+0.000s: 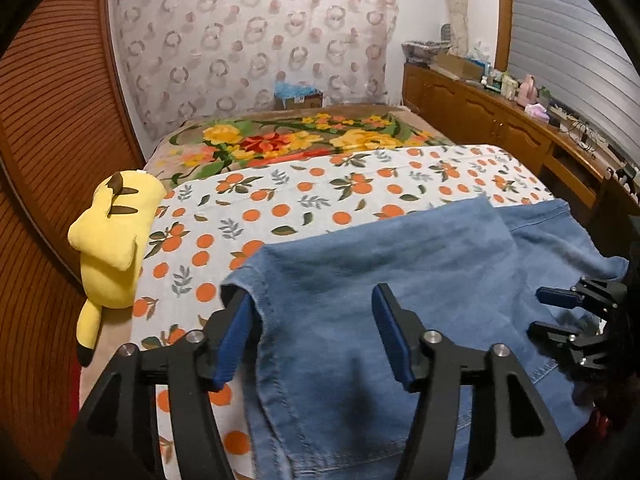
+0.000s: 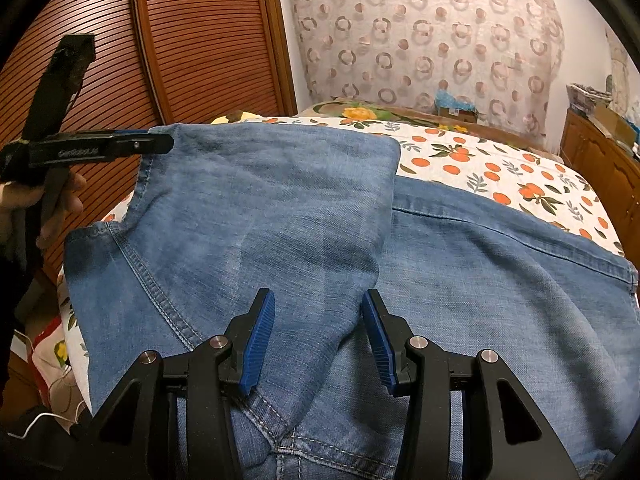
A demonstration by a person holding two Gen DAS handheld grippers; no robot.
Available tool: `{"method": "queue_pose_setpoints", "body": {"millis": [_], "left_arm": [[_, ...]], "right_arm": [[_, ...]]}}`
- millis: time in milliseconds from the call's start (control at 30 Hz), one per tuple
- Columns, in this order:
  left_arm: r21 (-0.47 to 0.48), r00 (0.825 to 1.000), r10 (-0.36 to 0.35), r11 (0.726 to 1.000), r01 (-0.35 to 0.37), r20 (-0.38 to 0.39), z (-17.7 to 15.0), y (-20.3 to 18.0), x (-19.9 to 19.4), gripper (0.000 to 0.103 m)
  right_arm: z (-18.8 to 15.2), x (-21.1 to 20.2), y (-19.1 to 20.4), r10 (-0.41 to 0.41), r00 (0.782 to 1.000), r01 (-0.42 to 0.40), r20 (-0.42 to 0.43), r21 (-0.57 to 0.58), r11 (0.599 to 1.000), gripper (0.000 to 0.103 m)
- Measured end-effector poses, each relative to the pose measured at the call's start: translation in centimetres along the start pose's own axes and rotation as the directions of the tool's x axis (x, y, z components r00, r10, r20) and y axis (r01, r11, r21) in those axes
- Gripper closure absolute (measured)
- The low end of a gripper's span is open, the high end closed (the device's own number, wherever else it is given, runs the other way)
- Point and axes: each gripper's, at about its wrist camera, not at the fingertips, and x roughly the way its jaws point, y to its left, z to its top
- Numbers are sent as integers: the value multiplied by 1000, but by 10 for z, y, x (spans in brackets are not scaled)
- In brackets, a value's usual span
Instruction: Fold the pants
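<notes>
Each claw (image 1: 312, 336) (image 2: 318, 340) is matte black plastic — ribbed blue pads (image 2: 258, 348), silver round pivot screws (image 2: 416, 341), pale lettering along one finger.

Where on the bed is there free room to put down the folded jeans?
The orange-print sheet is bare between the yellow plush toy and the jeans, and behind them up to the flowered blanket. The near side is crowded by both grippers.
</notes>
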Motion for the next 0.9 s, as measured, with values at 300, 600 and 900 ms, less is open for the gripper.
{"method": "queue_pose_setpoints", "body": {"millis": [300,600,900], "left_arm": [[-34,997,-49,998,51,52,-9,-17,-20,24],[-52,993,24,998,-19,112,-6,-18,-39,24],[-89,990,83,993,-73,114,-9,0,-43,24]], "right_arm": [[0,0,0,-1,1000,1,0,1,1000,56],[-1,0,0,0,1000,0,0,1,1000,56],[-2,0,-1,-5,1000,5,5,1,1000,56]]}}
